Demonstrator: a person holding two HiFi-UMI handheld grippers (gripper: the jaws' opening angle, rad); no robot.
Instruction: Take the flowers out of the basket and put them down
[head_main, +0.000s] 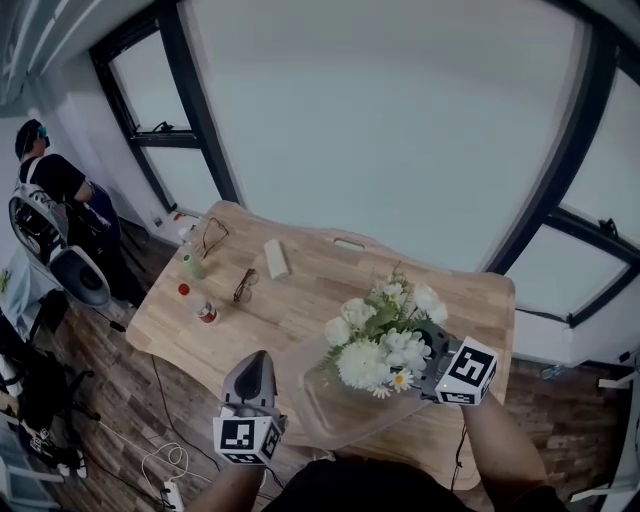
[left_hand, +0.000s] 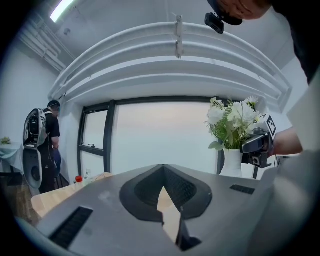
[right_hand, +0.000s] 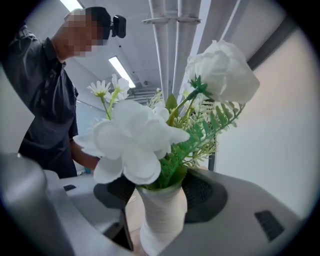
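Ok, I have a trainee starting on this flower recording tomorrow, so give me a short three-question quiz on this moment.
1. What is the right gripper shut on? A) a mug B) the white vase of flowers C) a book
2. True or false: the left gripper holds something.
3. Which lies nearer the person holding the grippers: the clear basket or the eyeglasses?
Key: 1 B; 2 false; 3 the basket.

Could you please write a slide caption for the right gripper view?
Right gripper clamped on a white vase of white flowers and green fronds, person behind.
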